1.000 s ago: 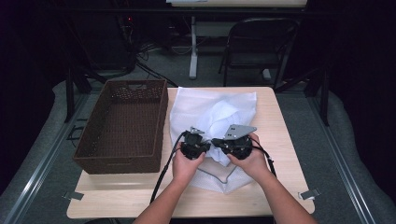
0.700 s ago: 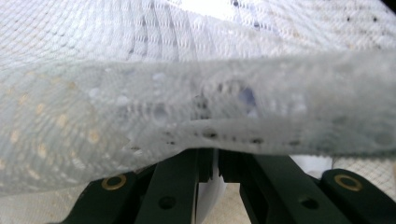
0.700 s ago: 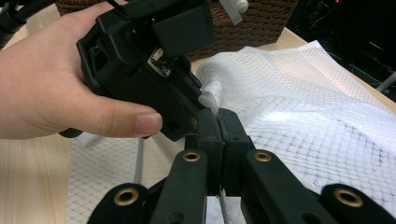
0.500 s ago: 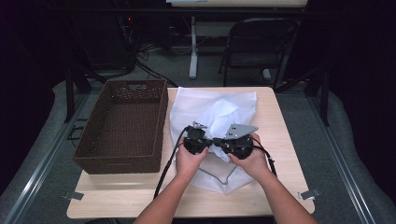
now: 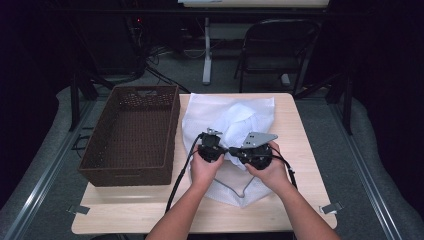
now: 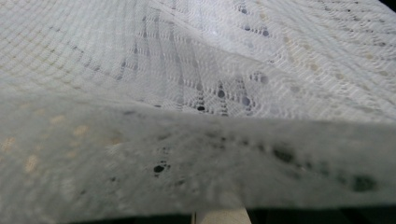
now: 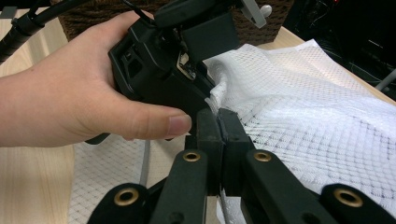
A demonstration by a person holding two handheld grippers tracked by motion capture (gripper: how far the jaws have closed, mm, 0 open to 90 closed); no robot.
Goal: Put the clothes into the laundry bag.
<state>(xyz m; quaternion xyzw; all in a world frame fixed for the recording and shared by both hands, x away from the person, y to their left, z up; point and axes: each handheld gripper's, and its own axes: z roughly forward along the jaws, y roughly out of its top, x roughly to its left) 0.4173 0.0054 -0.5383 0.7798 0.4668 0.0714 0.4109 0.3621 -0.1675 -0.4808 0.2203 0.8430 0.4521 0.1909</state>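
The white mesh bag (image 5: 227, 125) lies at the middle of the bench (image 5: 300, 150), just right of the brown basket (image 5: 132, 132). The right gripper (image 7: 219, 128) has its jaws clenched on a raised fold of mesh. The left gripper (image 5: 211, 147) meets it there; I cannot tell how its jaws stand. This looks like gathering the bag; next likely calls for lifting together.

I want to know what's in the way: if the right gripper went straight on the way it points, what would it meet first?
Likely the left gripper and the hand holding it, right past the white mesh cloth that the right gripper pinches; depth is hard to judge.
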